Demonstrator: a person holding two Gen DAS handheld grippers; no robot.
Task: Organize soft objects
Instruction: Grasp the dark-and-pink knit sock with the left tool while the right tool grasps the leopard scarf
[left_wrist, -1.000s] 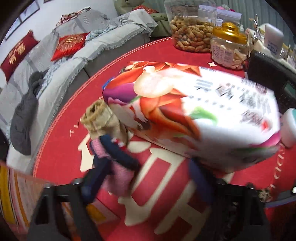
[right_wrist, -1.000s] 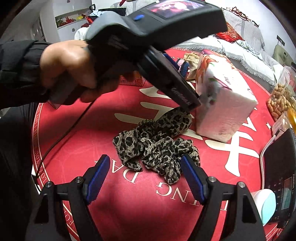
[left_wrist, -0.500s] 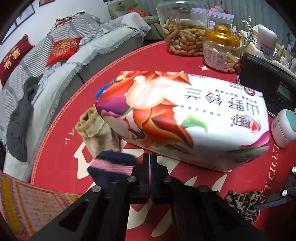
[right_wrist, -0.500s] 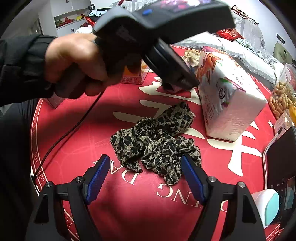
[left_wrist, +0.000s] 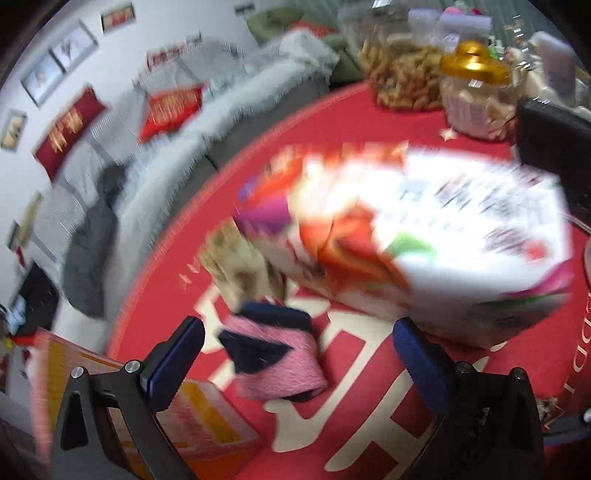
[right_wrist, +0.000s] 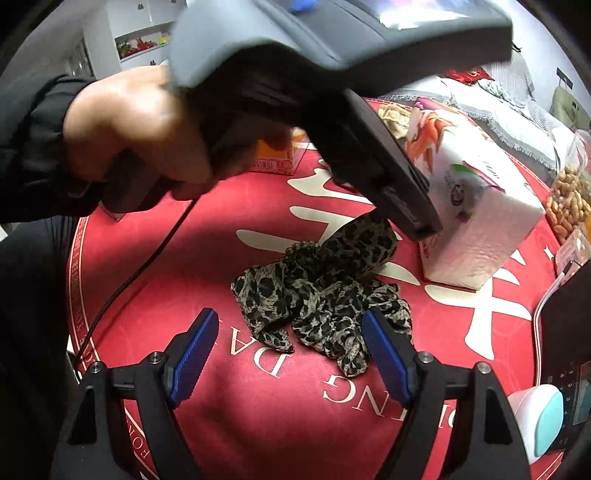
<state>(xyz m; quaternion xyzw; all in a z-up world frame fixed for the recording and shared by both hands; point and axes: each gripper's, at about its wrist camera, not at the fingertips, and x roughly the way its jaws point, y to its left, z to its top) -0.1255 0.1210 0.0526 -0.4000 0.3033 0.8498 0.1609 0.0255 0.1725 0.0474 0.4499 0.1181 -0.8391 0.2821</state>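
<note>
On the red table (left_wrist: 369, 122), the left hand-held gripper (left_wrist: 295, 354) has just been opening its jaws, and now they stand wide, with the pink and dark blue sock roll (left_wrist: 275, 354) lying between them but free of both pads. It rests on the table close to the beige knitted roll (left_wrist: 240, 266), which sits against the flowered tissue pack (left_wrist: 424, 236). I judge that this roll is now set down in its place, so one soft thing is sorted. Half a second ago the same jaws were fully closed and the roll lay just left of them; one second ago it was pinched at the left pad. The left view is now blurred. The right hand-held gripper (right_wrist: 288, 350) is also wide and holds nothing; it hovers as before over the leopard-print cloth (right_wrist: 321, 291), which lies crumpled and not yet taken.
</note>
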